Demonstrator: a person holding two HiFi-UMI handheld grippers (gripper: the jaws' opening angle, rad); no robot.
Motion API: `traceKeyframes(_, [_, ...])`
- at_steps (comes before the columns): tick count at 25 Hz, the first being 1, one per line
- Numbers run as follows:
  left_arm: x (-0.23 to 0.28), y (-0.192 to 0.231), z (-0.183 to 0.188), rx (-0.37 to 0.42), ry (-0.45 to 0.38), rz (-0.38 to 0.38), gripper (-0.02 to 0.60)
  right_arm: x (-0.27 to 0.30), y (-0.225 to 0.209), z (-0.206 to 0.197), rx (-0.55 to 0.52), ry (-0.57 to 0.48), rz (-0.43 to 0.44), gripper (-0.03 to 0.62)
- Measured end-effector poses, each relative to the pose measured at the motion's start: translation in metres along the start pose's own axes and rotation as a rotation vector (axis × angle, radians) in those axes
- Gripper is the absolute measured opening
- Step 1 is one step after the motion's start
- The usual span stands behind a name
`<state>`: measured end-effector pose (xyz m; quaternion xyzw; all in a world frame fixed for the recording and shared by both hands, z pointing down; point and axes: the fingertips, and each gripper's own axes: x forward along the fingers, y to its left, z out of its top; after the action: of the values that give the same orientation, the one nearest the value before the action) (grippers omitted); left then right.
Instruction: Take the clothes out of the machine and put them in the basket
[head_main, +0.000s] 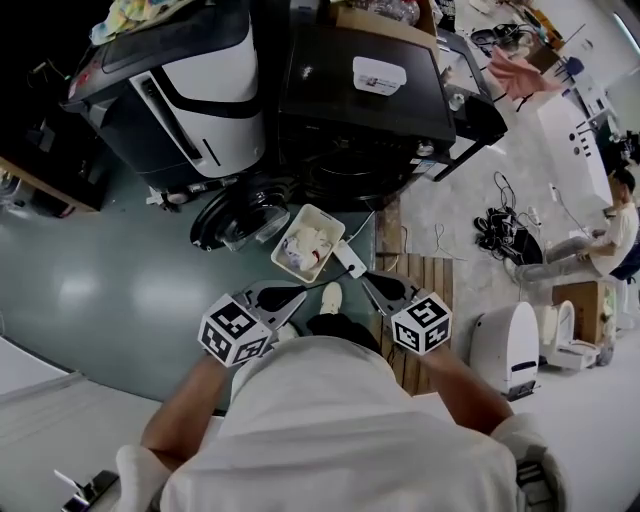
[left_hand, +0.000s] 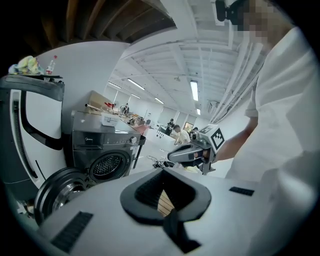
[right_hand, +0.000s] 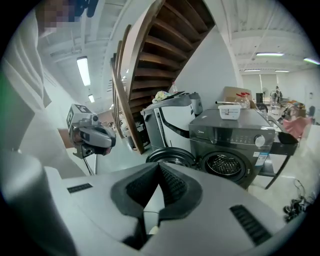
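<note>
Left gripper (left_hand: 162, 173) and right gripper (right_hand: 159, 166) are both clenched, empty, near the person's chest — the clothes (head_main: 303, 245) lie in the white basket (head_main: 324, 215) on the floor, just before the open-doored washing machine (head_main: 360, 110).

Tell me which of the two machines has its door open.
The dark grey front-loading washer: its round door hangs open beside the bare drum. The white-and-black machine next to it shows no open door.
</note>
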<state>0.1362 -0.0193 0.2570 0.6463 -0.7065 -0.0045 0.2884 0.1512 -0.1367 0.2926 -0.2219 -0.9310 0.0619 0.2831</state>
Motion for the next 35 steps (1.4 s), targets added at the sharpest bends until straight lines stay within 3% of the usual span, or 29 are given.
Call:
traceKeyframes(18, [-0.045, -0.003, -0.010, -0.034, -0.110, 0.104, -0.002, -0.008, 0.042, 0.017, -0.055, -0.065, 0.037, 0.005])
traceKeyframes(35, [-0.057, -0.003, -0.029, -0.064, -0.117, 0.149, -0.002, 0.000, 0.058, 0.013, -0.075, -0.057, 0.070, 0.005])
